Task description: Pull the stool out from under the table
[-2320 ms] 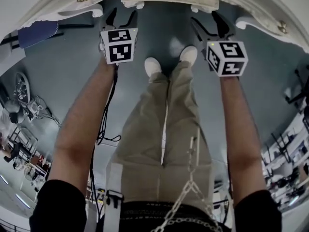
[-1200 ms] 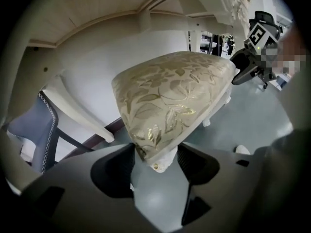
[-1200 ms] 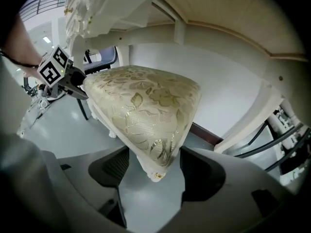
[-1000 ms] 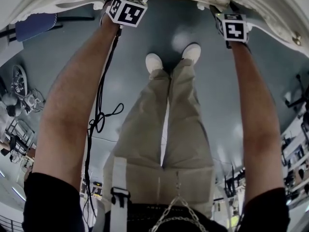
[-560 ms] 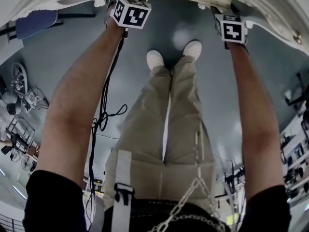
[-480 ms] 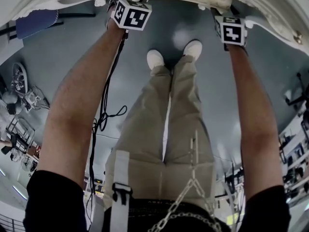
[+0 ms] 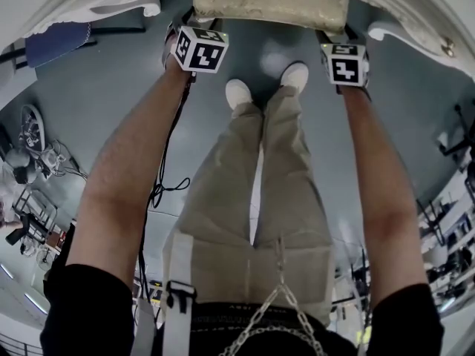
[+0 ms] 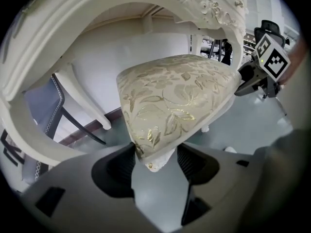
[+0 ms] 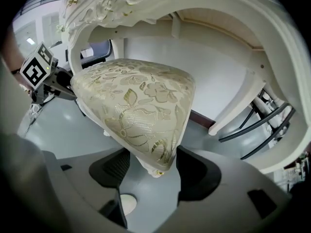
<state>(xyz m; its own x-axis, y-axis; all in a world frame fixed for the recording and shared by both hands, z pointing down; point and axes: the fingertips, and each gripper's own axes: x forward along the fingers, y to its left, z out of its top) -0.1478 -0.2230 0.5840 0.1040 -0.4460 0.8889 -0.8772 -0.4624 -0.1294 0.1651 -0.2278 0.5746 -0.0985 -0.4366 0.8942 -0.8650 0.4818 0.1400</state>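
Shift: since a moment ago the stool (image 7: 271, 2) shows more of its gold-patterned cushion clear of the white table (image 7: 82, 2), and both marker cubes sit lower in the head view. We judge the pull is under way.
Left gripper (image 8: 154, 161): pinching the stool's near-left corner, with the cushion edge and white trim caught between the ribbed pads.
Right gripper (image 9: 151, 165): clamped the same way on the near-right corner.
Stool: directly ahead of both grippers and spanning the gap between them. The far part of the seat is still beneath the table's carved apron.
Table: arches over the seat, with a curved leg on either side.
Floor (image 7: 96, 102): grey and smooth, with our shoes just behind the stool's front edge.
Outlook: we judge that more backward travel is needed, keeping both corners level.
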